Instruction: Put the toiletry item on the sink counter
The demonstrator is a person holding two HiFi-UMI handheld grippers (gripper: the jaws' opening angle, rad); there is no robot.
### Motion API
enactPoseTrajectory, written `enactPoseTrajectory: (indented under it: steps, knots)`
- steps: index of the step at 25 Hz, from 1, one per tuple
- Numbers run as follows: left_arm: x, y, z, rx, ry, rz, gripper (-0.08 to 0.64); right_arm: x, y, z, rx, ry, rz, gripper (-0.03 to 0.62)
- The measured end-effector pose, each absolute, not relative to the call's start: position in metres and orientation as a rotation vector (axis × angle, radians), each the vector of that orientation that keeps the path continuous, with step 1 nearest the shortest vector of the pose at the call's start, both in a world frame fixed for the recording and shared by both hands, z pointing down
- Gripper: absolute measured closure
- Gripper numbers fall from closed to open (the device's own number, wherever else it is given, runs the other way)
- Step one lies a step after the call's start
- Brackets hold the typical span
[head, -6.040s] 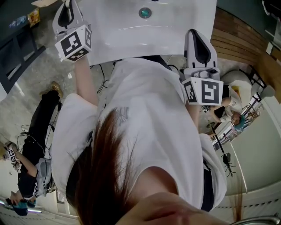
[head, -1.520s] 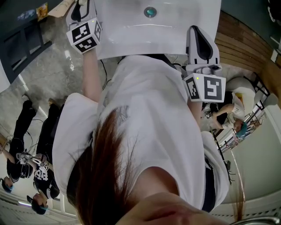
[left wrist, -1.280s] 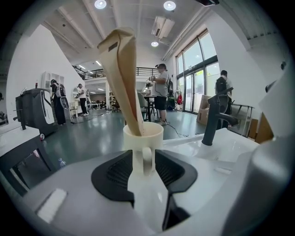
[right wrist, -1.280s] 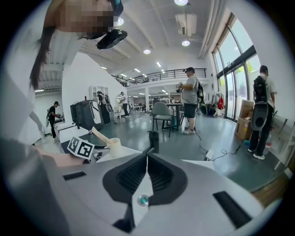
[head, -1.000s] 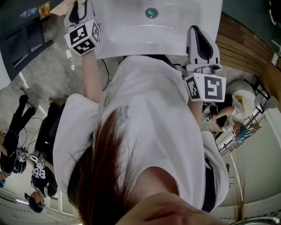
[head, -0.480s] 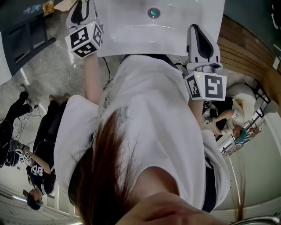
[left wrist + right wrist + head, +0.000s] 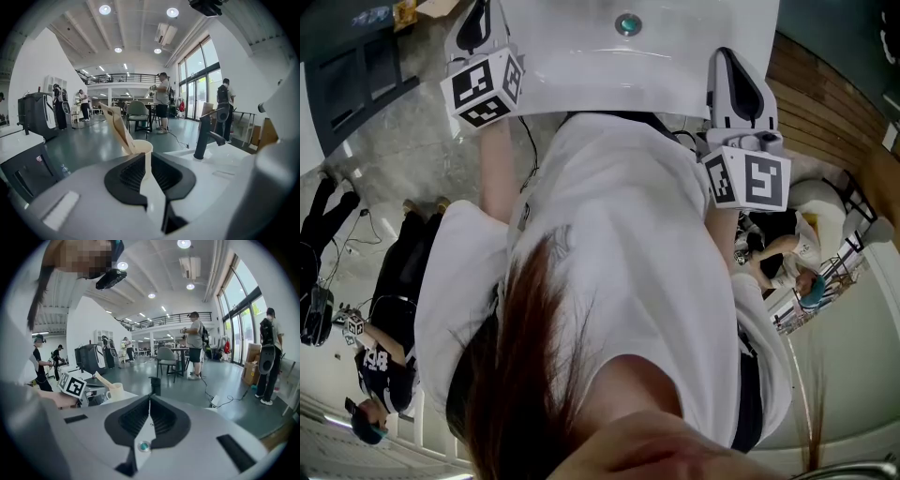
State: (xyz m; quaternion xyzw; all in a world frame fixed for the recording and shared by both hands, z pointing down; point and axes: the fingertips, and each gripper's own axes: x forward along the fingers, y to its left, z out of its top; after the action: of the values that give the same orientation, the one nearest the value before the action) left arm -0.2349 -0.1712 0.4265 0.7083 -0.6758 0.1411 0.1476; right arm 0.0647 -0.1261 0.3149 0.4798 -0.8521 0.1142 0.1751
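Note:
A cream cup (image 7: 137, 149) holding a tan tube (image 7: 117, 127) stands on the white sink counter (image 7: 220, 161), to the left of the black faucet (image 7: 204, 136). My left gripper (image 7: 148, 158) points at the cup from just short of it. Its jaws are closing to a narrow slit with nothing between them. In the right gripper view the cup (image 7: 116, 391) and the left gripper's marker cube (image 7: 73, 385) sit at the left. My right gripper (image 7: 150, 398) hangs over the basin's front edge, shut and empty, with the drain (image 7: 143, 445) below it.
The basin (image 7: 581, 66) lies straight ahead of the person, with its drain (image 7: 627, 23) at the top edge. Bystanders (image 7: 162, 101) and a chair (image 7: 137, 112) stand beyond the sink. A black machine (image 7: 35, 115) is at the left. Cables (image 7: 525, 141) trail on the floor below the sink.
In the head view the left gripper's cube has slid slightly back toward the person's body. The right gripper has shifted a little to the right. Bystanders at the left have walked on.

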Motion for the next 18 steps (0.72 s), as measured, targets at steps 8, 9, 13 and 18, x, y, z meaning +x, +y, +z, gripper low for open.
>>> enactPoseTrajectory:
  steps: [8, 9, 13, 18]
  knots:
    - [-0.220, -0.163, 0.401, 2.087, -1.948, 0.396, 0.541, 0.079, -0.129, 0.302, 1.375, -2.435, 0.295, 0.582]
    - [-0.220, -0.164, 0.397, 2.089, -1.952, 0.392, 0.545, 0.080, -0.130, 0.301, 1.375, -2.438, 0.293, 0.583]
    - [-0.222, -0.164, 0.382, 2.091, -1.965, 0.370, 0.550, 0.082, -0.138, 0.298, 1.368, -2.454, 0.290, 0.582]
    - [-0.215, -0.159, 0.360, 2.102, -1.990, 0.336, 0.551, 0.086, -0.148, 0.294, 1.350, -2.488, 0.286, 0.583]
